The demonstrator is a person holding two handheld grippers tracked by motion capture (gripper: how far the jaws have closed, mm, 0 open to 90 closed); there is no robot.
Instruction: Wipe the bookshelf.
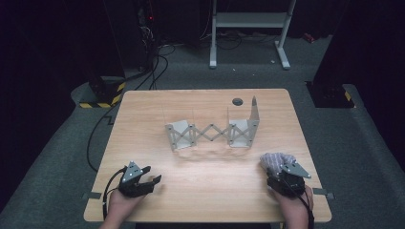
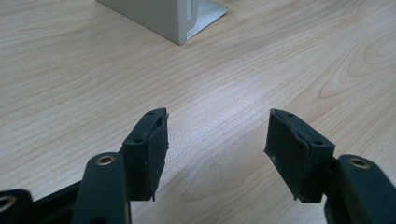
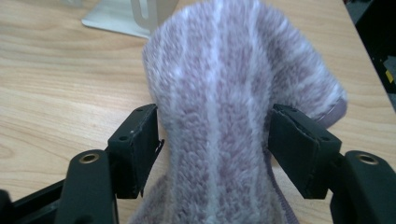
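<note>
High view: on the desk (image 1: 143, 102), the rack (image 1: 210, 132) stands mid-desk, beyond both your grippers. The sock (image 1: 276, 161) lies near the right edge, its long axis running between your right gripper's (image 1: 285, 180) jaws, which stand wide, pads barely off it. Your left gripper (image 1: 152, 175) is wide, empty, near the front-left corner.

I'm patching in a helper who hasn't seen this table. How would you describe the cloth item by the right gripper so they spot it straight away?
Start at the wooden table and go to its near right corner, where the right gripper sits. Between its jaws lies a fluffy sock, pale purple with lighter stripes. It is the one soft, coloured thing here; the grey metal folding rack at mid-table is hard and angular.
</note>
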